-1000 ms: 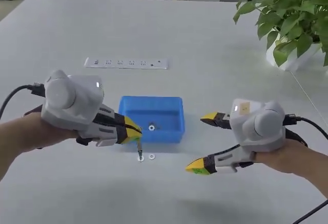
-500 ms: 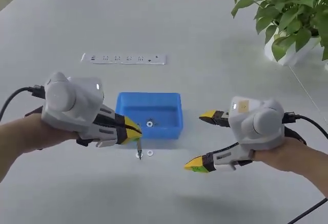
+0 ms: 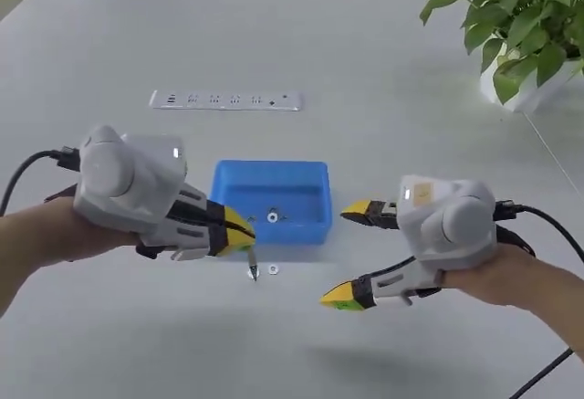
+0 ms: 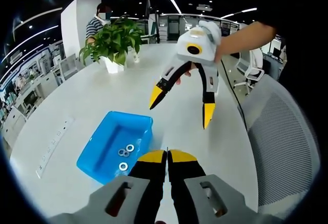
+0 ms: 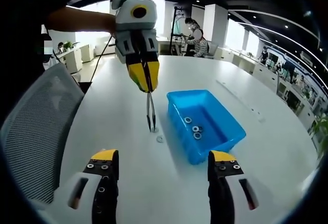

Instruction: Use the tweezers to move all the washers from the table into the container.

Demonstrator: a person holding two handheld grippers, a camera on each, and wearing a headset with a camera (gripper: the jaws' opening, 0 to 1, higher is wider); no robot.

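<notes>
washers [image 3: 274, 270] look like thin, flat metal rings: light, stiff, likely slippery on the smooth table [image 3: 411, 98], so best pinched across the rim with one tip through the hole.

head view: the left gripper [image 3: 239, 232] is clamped on the tweezers [image 3: 252, 267], tips down at one washer [image 3: 254, 275]. the other lies at their 3 o'clock, the blue container [image 3: 224, 200] at 12 o'clock. the right gripper [image 3: 342, 253] hangs wide, holding nothing.

left gripper view: jaws pressed together on the tweezers; three washers lie in the container.

right gripper view: tweezer tips touch the table; whether they grip a washer, i cannot tell.

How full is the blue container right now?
Nearly empty: three washers lie in the container, its floor mostly bare.
</notes>
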